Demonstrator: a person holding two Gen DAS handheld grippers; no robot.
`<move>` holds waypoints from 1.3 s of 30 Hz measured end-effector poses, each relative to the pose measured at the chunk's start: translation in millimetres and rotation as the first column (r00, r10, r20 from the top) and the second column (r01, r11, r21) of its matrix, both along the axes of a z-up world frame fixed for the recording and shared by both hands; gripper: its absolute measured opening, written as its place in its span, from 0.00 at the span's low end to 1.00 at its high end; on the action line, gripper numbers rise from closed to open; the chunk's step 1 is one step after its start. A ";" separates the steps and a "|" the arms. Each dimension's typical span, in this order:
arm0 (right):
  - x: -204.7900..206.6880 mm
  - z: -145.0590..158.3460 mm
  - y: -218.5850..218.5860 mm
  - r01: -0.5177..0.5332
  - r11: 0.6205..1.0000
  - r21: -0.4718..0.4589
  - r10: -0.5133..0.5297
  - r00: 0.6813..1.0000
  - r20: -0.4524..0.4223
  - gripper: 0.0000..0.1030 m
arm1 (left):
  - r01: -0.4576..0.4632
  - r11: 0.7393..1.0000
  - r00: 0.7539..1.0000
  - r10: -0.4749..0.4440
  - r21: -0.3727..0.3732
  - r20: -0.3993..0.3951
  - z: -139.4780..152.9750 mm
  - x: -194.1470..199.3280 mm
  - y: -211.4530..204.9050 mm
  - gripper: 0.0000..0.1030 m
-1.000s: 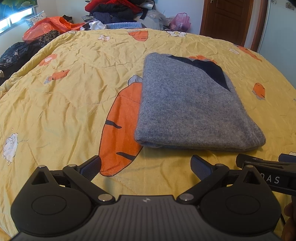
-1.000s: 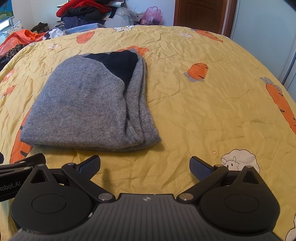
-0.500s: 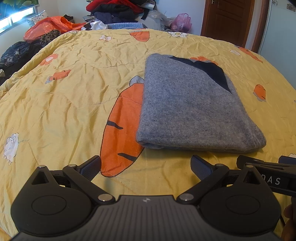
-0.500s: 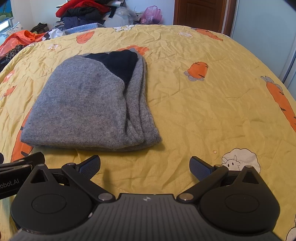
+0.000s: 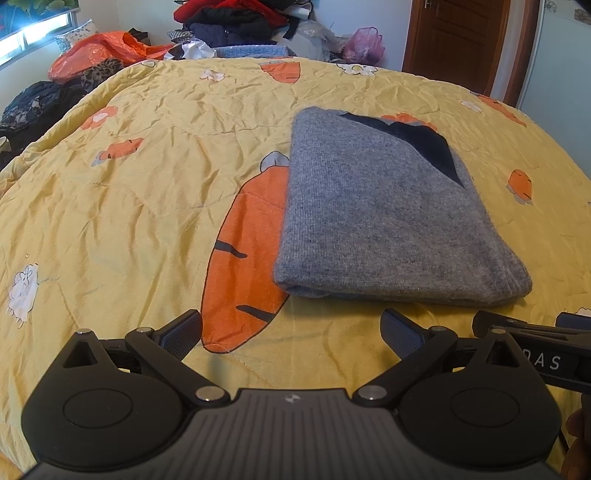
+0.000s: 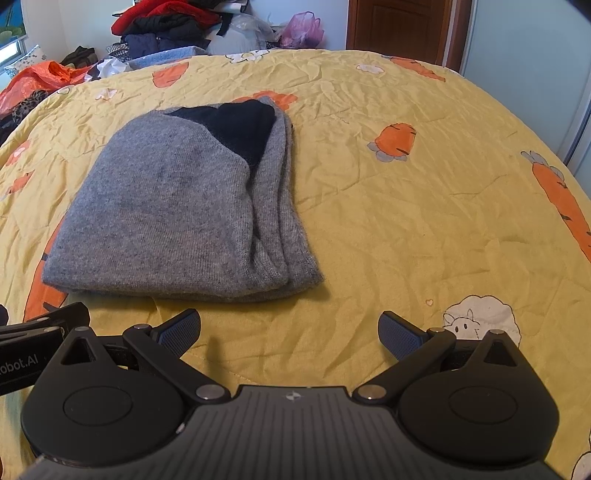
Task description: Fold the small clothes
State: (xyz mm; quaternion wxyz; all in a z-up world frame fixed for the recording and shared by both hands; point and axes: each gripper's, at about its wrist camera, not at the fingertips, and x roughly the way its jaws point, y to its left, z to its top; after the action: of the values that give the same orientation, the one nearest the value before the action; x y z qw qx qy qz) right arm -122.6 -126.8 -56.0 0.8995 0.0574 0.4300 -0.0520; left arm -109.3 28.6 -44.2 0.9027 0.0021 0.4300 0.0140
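Note:
A grey knit sweater (image 5: 384,218) with a dark navy patch lies folded into a compact stack on the yellow bedspread (image 5: 147,206). It also shows in the right wrist view (image 6: 173,214), its layered edges on the right side. My left gripper (image 5: 291,332) is open and empty, just short of the sweater's near edge. My right gripper (image 6: 290,332) is open and empty, near the sweater's front right corner. Each gripper's tip shows at the edge of the other's view.
The bedspread has carrot and sheep prints. A pile of clothes (image 5: 229,18) and plastic bags (image 5: 99,59) lie beyond the bed's far edge. A wooden door (image 6: 399,26) stands at the back right.
Both grippers have drifted very slightly; the sweater lies unchanged and both jaws stay open.

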 end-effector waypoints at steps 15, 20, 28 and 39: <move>-0.9 -0.1 1.1 -0.002 1.000 -0.001 0.002 1.000 0.002 0.99 | -0.004 1.000 1.000 0.004 -0.006 0.002 0.0 0.4 1.0 1.00; -0.7 1.1 1.3 -0.003 1.000 0.000 0.003 1.000 0.004 1.00 | -0.001 1.000 1.000 0.001 -0.015 0.003 2.9 1.4 2.1 1.00; -0.9 3.9 0.9 -0.004 1.000 0.001 0.004 1.000 0.006 0.99 | -0.004 0.999 1.000 0.003 -0.035 -0.014 2.8 5.7 5.2 1.00; -1.4 3.7 1.2 -0.010 1.000 0.003 0.010 1.000 0.004 1.00 | -0.010 0.999 1.000 0.009 -0.045 -0.019 3.4 8.6 7.6 1.00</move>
State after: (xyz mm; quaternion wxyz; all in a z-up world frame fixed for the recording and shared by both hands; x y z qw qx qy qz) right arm -124.0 -125.6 -52.2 0.9006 0.0567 0.4285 -0.0466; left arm -100.7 36.2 -40.8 0.8983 -0.0201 0.4388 0.0087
